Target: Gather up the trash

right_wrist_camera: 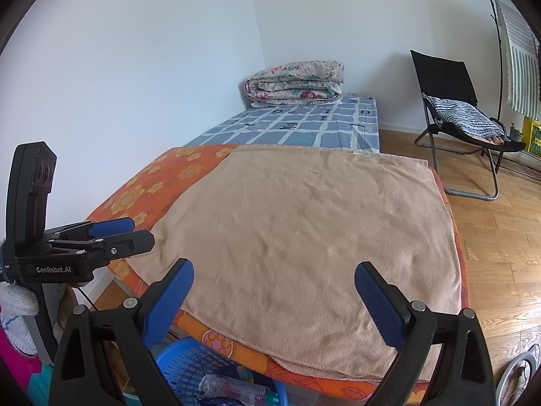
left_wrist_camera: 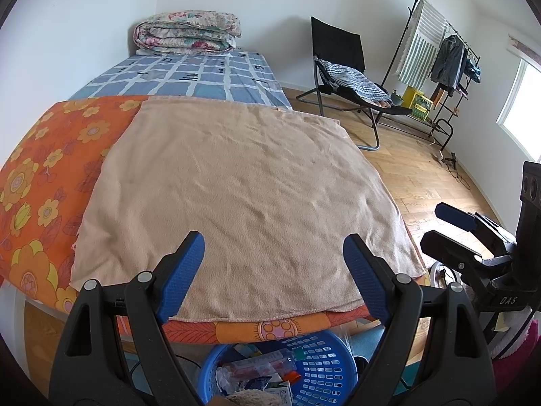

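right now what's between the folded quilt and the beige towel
A bare stretch of blue checked sheet separates the folded floral quilt from the beige towel; nothing rests on it. Both wrist views show it.

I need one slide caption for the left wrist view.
Open left gripper above beige towel; blue basket with trash below.

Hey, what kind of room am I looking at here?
Most likely a bedroom in a home. A bed with a blue checked sheet carries a folded floral quilt, a black folding lounge chair stands on the wooden floor, and clothes hang on a black metal garment rack.
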`<state>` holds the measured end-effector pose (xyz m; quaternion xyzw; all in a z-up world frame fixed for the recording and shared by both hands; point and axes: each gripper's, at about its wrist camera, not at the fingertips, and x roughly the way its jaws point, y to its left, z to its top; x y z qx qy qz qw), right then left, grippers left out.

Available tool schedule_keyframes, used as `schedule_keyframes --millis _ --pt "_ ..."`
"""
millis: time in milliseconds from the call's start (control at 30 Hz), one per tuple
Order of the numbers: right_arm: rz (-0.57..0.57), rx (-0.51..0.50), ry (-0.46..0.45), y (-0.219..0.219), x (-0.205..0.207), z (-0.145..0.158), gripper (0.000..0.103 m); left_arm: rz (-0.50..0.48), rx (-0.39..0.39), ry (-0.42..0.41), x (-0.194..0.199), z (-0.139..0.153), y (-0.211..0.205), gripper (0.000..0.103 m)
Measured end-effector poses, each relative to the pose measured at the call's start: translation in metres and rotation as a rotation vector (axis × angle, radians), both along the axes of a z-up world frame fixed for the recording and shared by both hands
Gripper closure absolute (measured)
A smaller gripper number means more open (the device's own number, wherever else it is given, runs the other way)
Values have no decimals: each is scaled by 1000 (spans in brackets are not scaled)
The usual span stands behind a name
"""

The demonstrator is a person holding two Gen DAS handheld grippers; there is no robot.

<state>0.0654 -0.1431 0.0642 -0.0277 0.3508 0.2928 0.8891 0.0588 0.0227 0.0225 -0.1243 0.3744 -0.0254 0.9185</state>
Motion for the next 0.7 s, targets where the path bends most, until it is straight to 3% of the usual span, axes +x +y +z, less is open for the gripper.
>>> schedule_keyframes --millis 467,700 --pt "0 -2 1 0 0 1 6 35 44 3 -3 -2 0 16" --pt "-1 -1 1 1 0 0 6 22 7 17 0 -2 1 15"
